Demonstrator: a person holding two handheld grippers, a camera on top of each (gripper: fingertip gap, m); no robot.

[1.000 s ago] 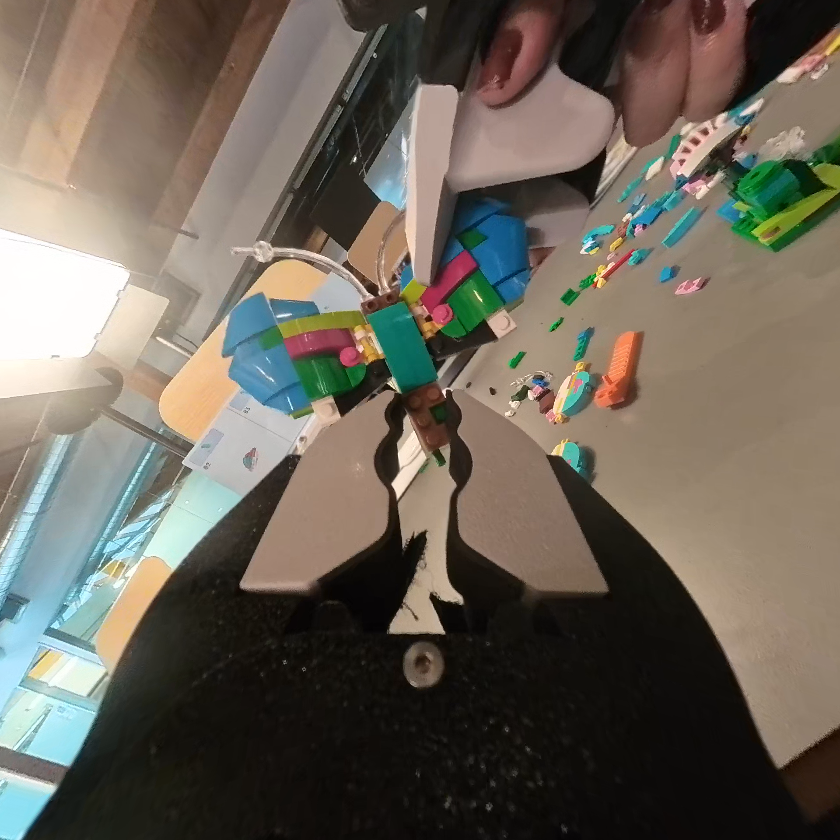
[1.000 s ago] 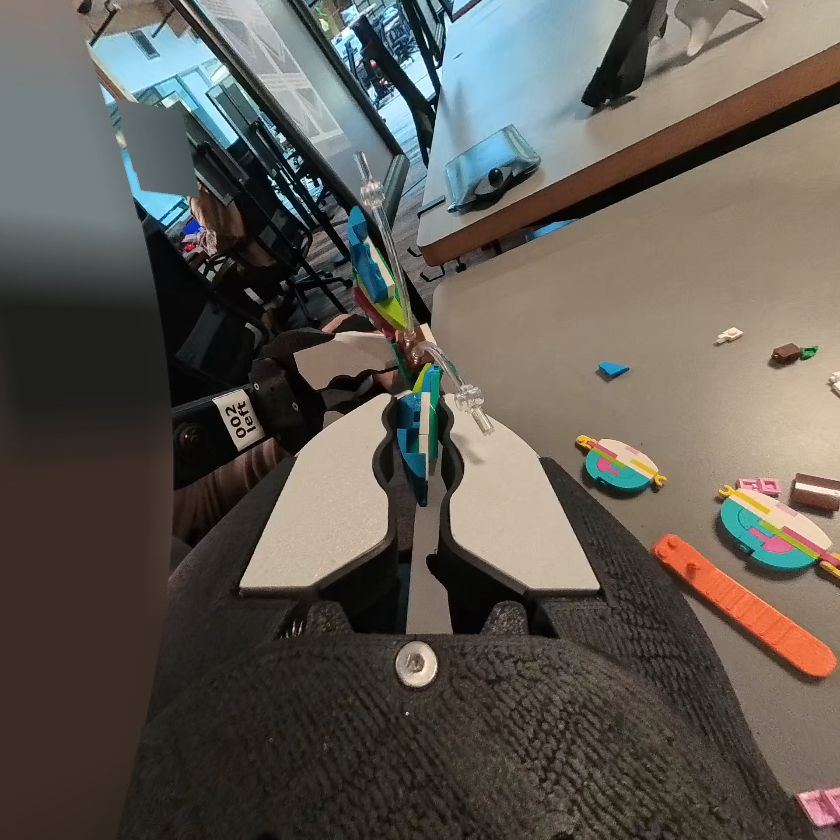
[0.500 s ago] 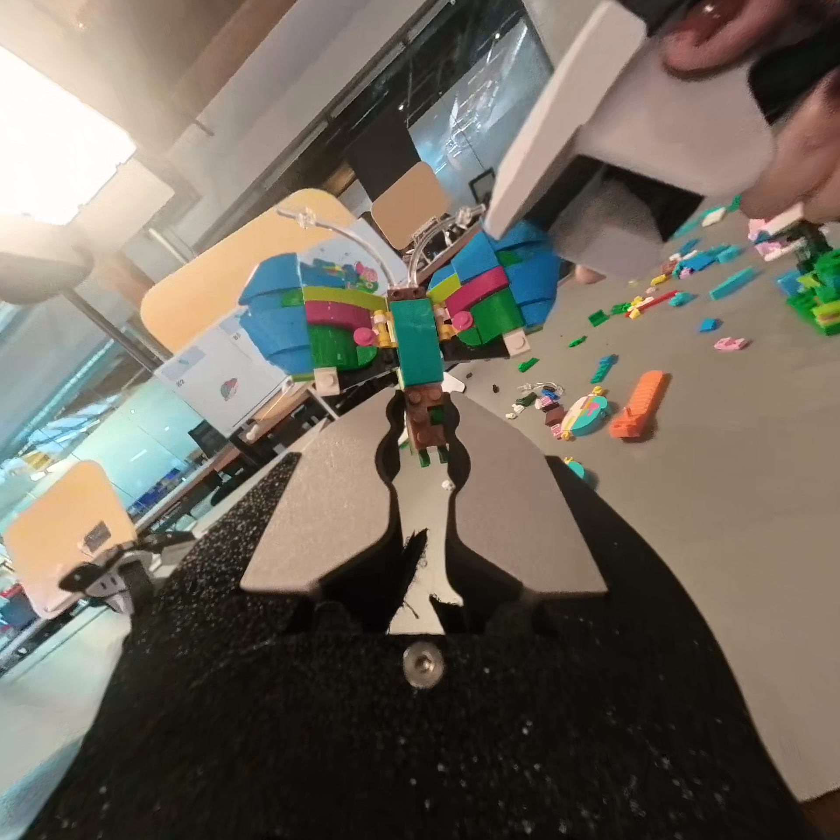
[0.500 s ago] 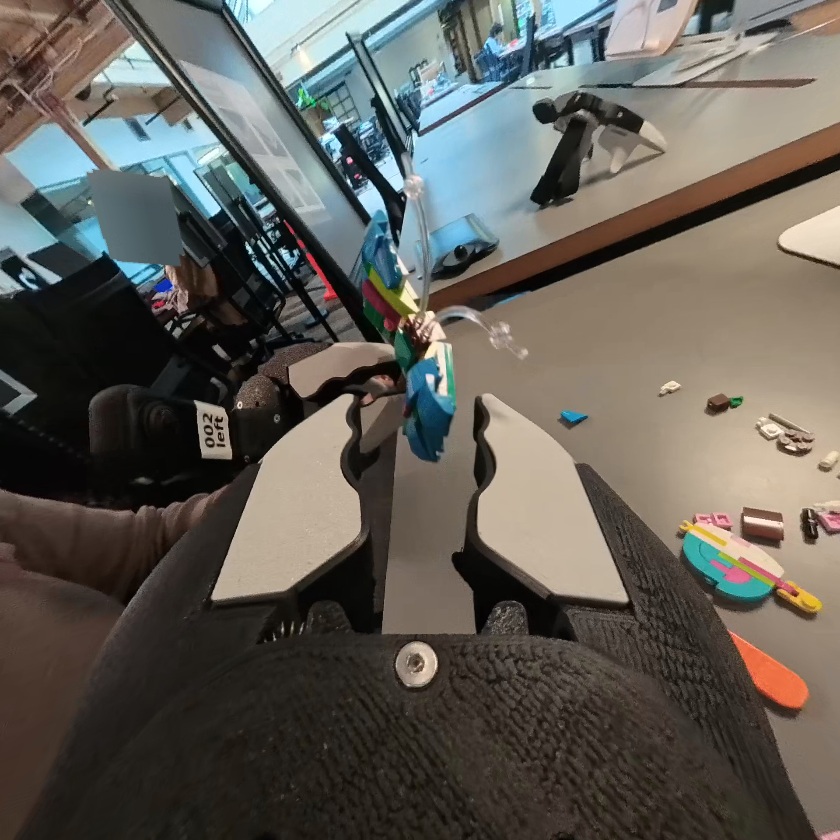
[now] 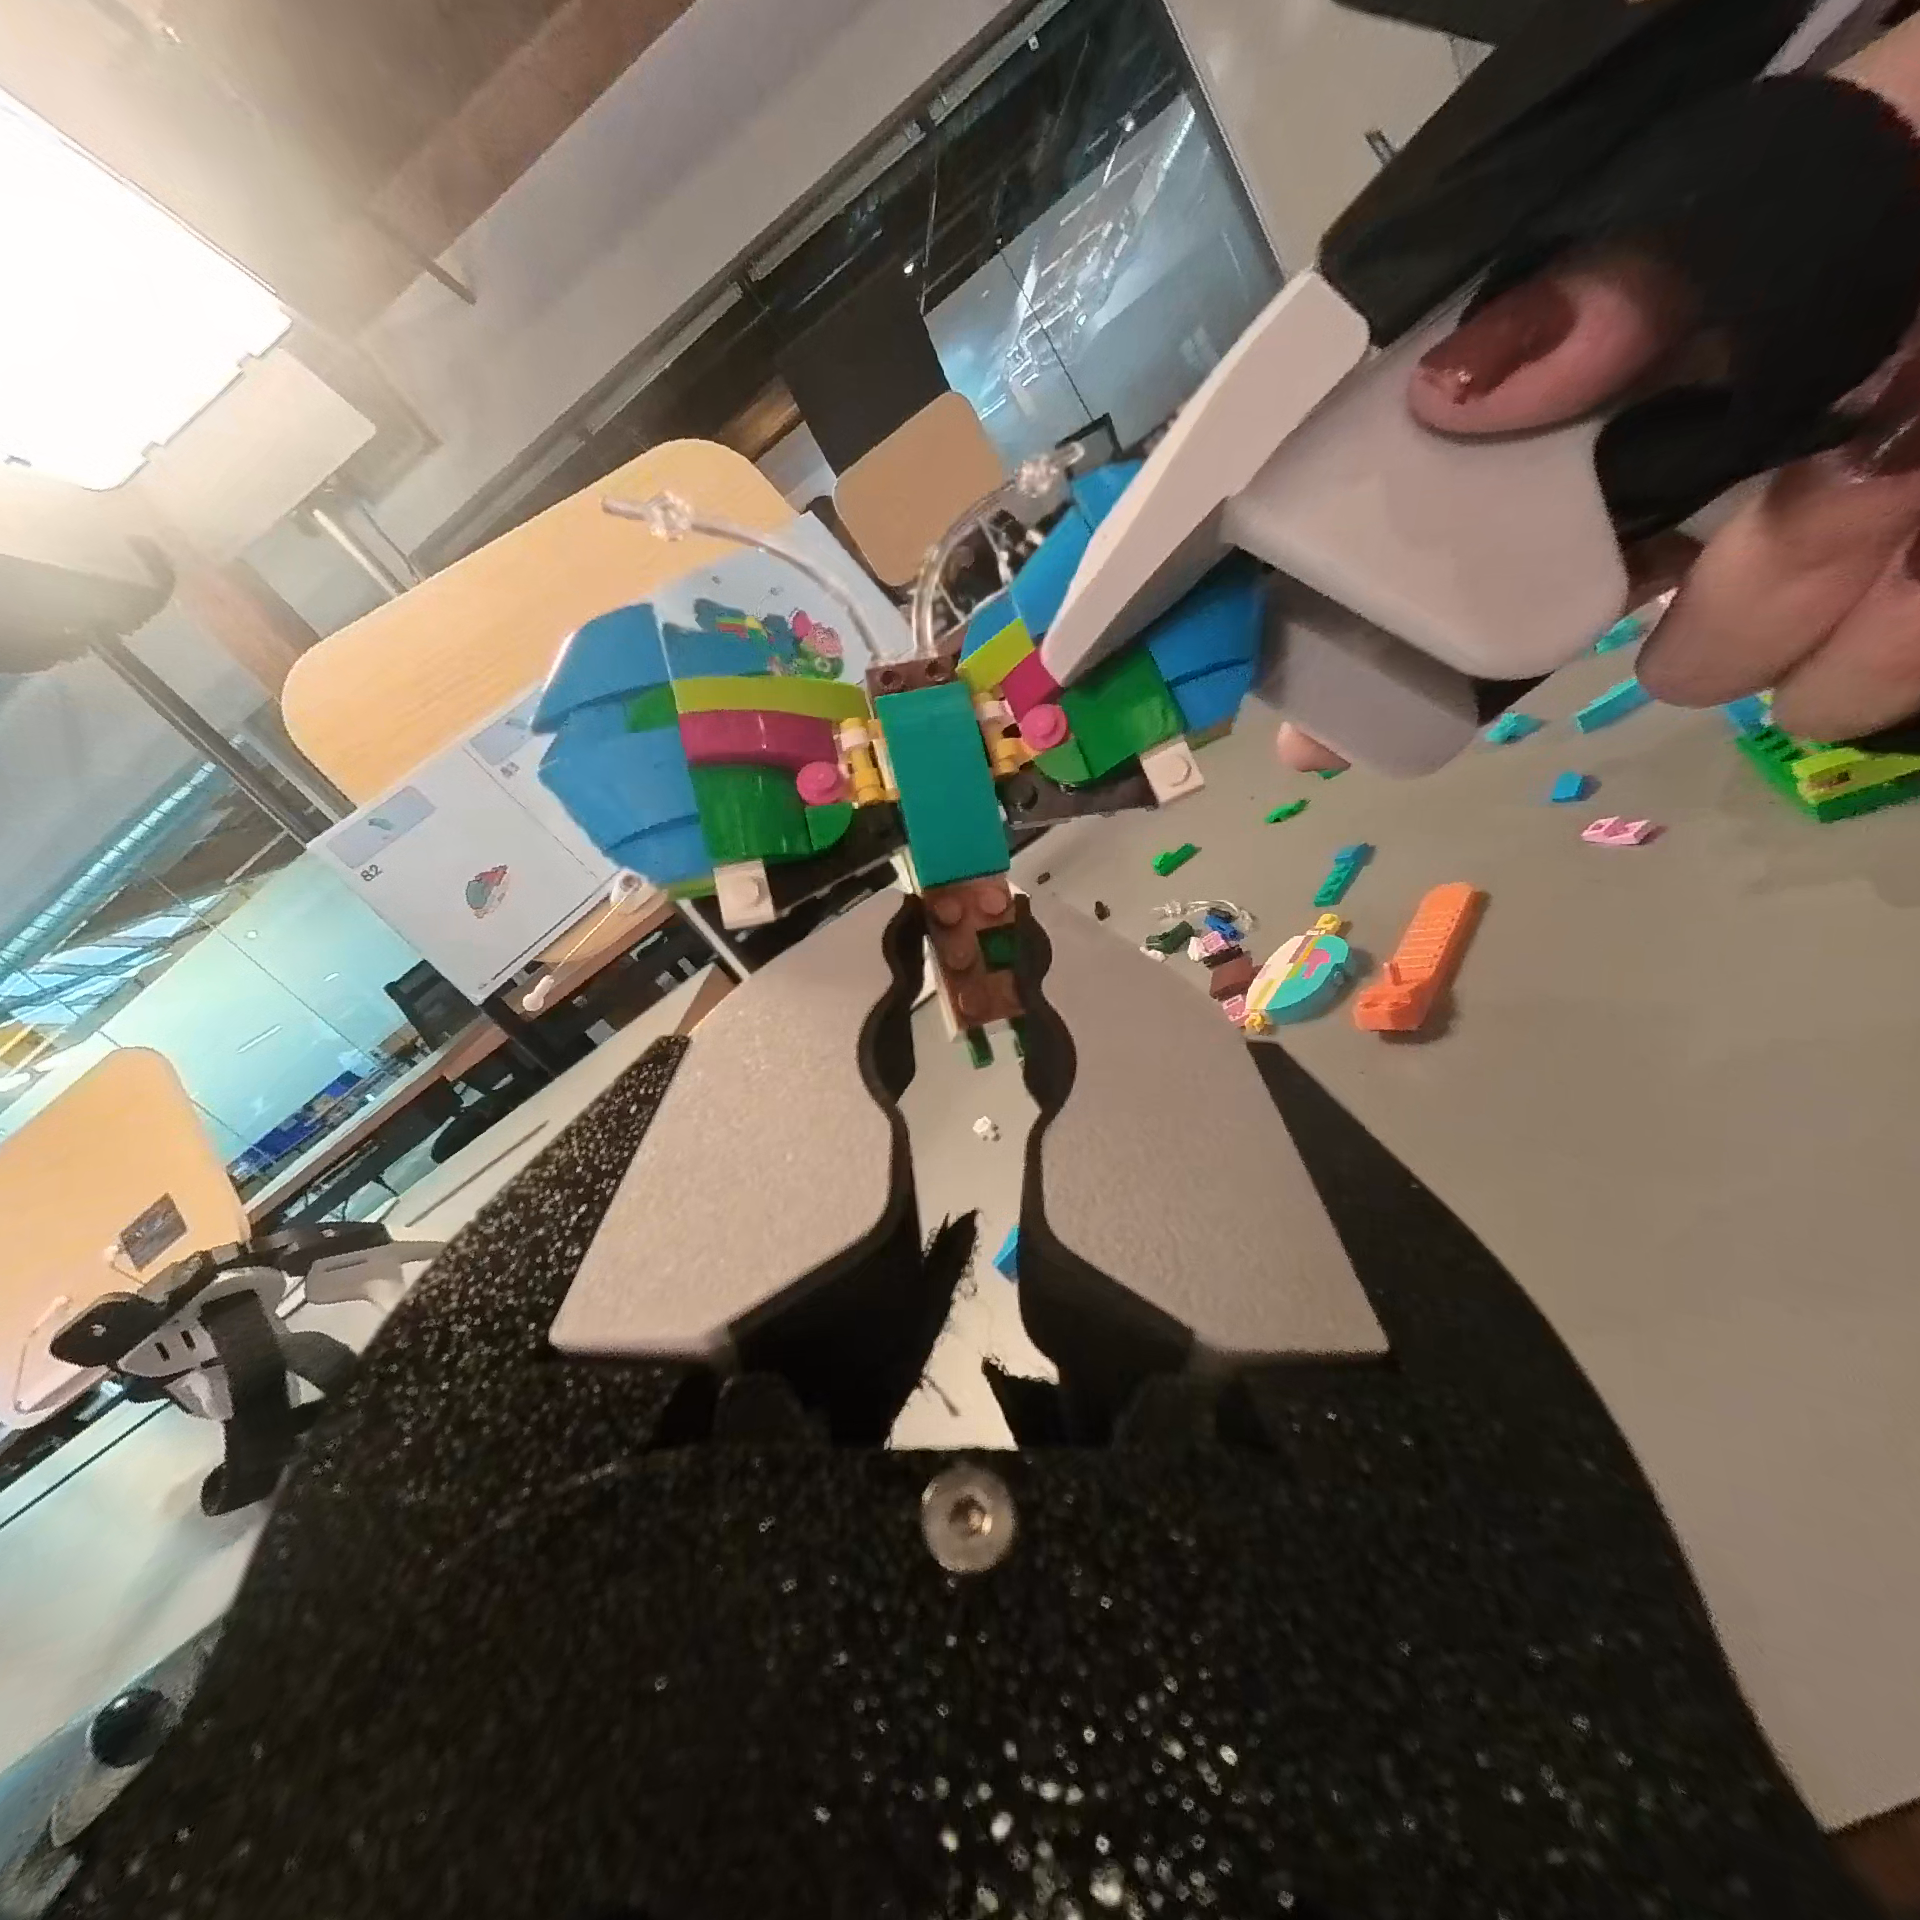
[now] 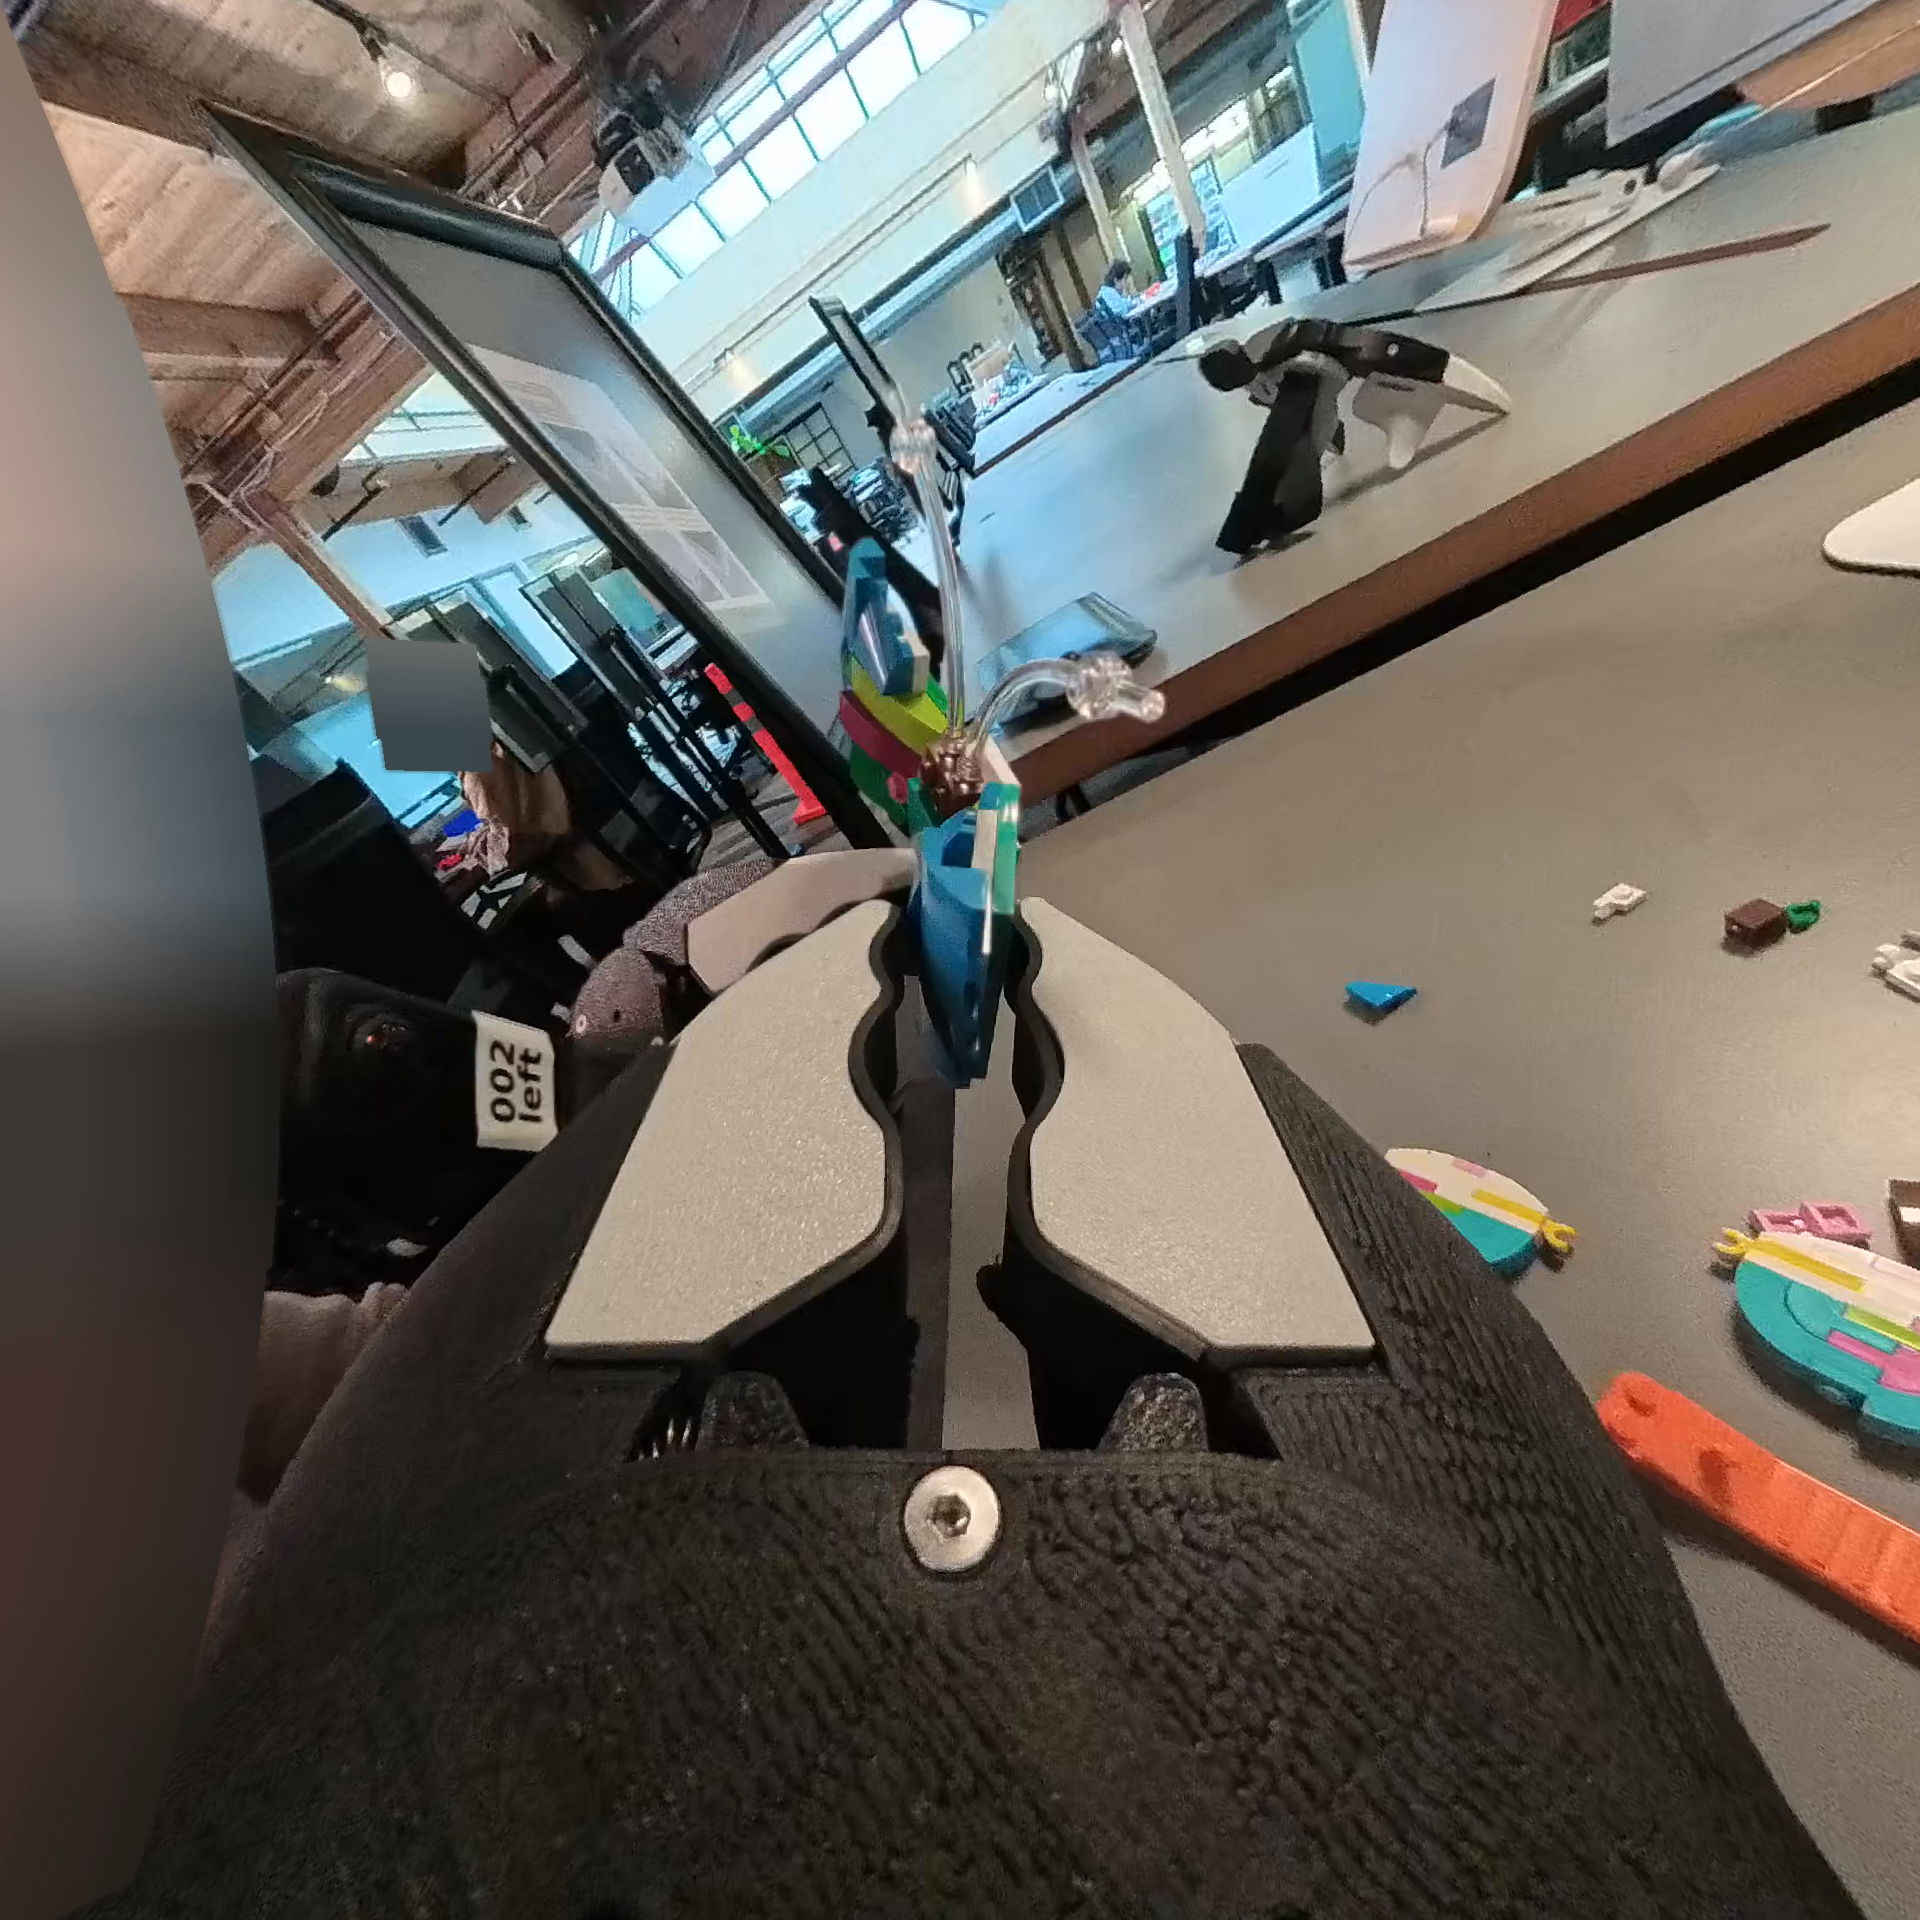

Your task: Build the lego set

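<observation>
A lego butterfly [image 5: 940, 769] has blue, green, magenta and lime wings, a teal body and clear antennae. My left gripper [image 5: 971, 940] is shut on its brown tail and holds it up above the grey table [image 5: 1558, 1195]. My right gripper [image 6: 958, 940] is shut on the butterfly's blue right wing [image 6: 951, 966], one finger on each face. In the left wrist view its upper finger [image 5: 1195, 488] covers part of that wing. The left gripper's fingers [image 6: 748, 920] show just behind the wing in the right wrist view.
An orange brick separator [image 5: 1418, 961] and round teal wing panels [image 6: 1829, 1340] lie on the table. Several loose small pieces [image 5: 1340, 873] are scattered there, and a green build [image 5: 1829, 774] stands at the far right. An instruction booklet [image 5: 499, 831] stands behind. Another gripper device [image 6: 1320, 416] rests on the neighbouring table. The gap from one gripper's tips to the other's is roughly 4 cm. It is some 20 cm from my right tips to the green build [image 5: 1829, 774].
The right gripper held the wing, opened off it half a second ago, and has closed on it again. The left gripper turned the butterfly more level.
</observation>
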